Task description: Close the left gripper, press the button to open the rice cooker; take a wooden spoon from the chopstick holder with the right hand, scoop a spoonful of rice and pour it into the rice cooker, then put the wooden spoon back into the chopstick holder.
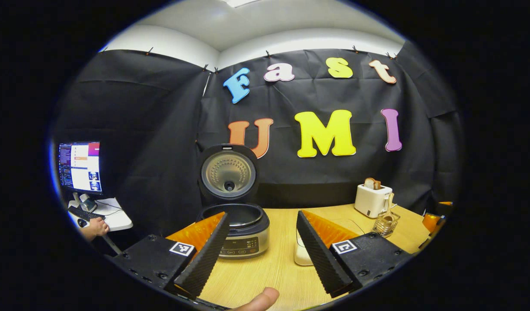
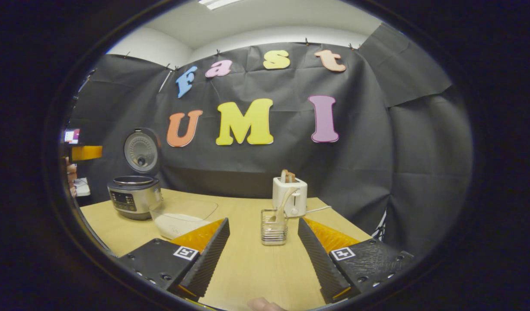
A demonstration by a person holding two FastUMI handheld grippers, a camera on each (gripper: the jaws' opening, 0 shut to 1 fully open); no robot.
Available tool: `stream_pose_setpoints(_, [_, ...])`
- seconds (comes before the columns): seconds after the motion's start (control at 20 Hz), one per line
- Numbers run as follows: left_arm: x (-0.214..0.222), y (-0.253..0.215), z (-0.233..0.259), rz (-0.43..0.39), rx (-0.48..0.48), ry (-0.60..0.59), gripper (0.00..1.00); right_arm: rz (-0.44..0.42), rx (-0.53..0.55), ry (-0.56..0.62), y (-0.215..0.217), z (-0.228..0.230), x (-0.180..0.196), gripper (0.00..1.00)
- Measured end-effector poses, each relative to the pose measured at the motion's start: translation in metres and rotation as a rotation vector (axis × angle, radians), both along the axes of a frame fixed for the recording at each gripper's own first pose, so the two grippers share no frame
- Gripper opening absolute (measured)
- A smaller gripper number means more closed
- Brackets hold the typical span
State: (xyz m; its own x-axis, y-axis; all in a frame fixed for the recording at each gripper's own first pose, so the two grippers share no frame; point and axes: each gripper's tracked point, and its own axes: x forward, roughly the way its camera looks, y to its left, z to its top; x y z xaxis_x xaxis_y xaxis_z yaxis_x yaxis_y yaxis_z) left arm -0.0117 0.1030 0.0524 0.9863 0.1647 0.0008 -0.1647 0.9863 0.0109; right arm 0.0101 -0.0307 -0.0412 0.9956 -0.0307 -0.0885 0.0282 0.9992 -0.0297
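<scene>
Left gripper view has the round silver-and-black rice cooker (image 1: 241, 231) with its lid up, so the button press looks done. That left gripper (image 1: 263, 255) hangs wide, holding nothing, just before the cooker on the pale wooden tabletop (image 1: 282, 268). Over on the right, the pale wooden spoon (image 2: 284, 202) stands in the wire chopstick holder (image 2: 274, 227), directly ahead of the right gripper (image 2: 263, 255), also spread wide and empty. Beside the cooker sits the clear tub of white rice (image 2: 180, 220). Fetching, scooping, pouring and returning all remain.

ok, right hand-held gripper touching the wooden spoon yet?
Apart. Right gripper view: right hand-held gripper is open, bare table between its fingers and the wooden spoon in the chopstick holder.
</scene>
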Motion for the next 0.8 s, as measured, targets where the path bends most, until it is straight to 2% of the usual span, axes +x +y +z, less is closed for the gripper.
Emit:
stream_pose_setpoints(0.05, [-0.002, -0.006, -0.003, -0.023, 0.009, -0.013, 0.99, -0.012, -0.004, 0.004, -0.004, -0.001, 0.004, 0.96])
stream_pose_setpoints(0.4, [-0.002, -0.010, -0.023, -0.053, 0.016, 0.001, 1.00, -0.072, -0.007, 0.047, -0.025, -0.009, 0.052, 0.96])
stream_pose_setpoints(0.45, [-0.001, -0.010, -0.027, -0.060, 0.020, 0.016, 0.99, -0.072, -0.002, 0.057, -0.025, -0.010, 0.060, 0.94])
stream_pose_setpoints(0.65, [0.000, -0.007, -0.031, -0.051, 0.022, 0.025, 0.99, -0.074, -0.023, 0.092, -0.026, -0.015, 0.086, 0.97])
stream_pose_setpoints(0.8, [0.003, -0.008, -0.035, -0.050, 0.025, 0.034, 0.99, -0.060, -0.046, 0.102, -0.021, -0.015, 0.107, 0.95])
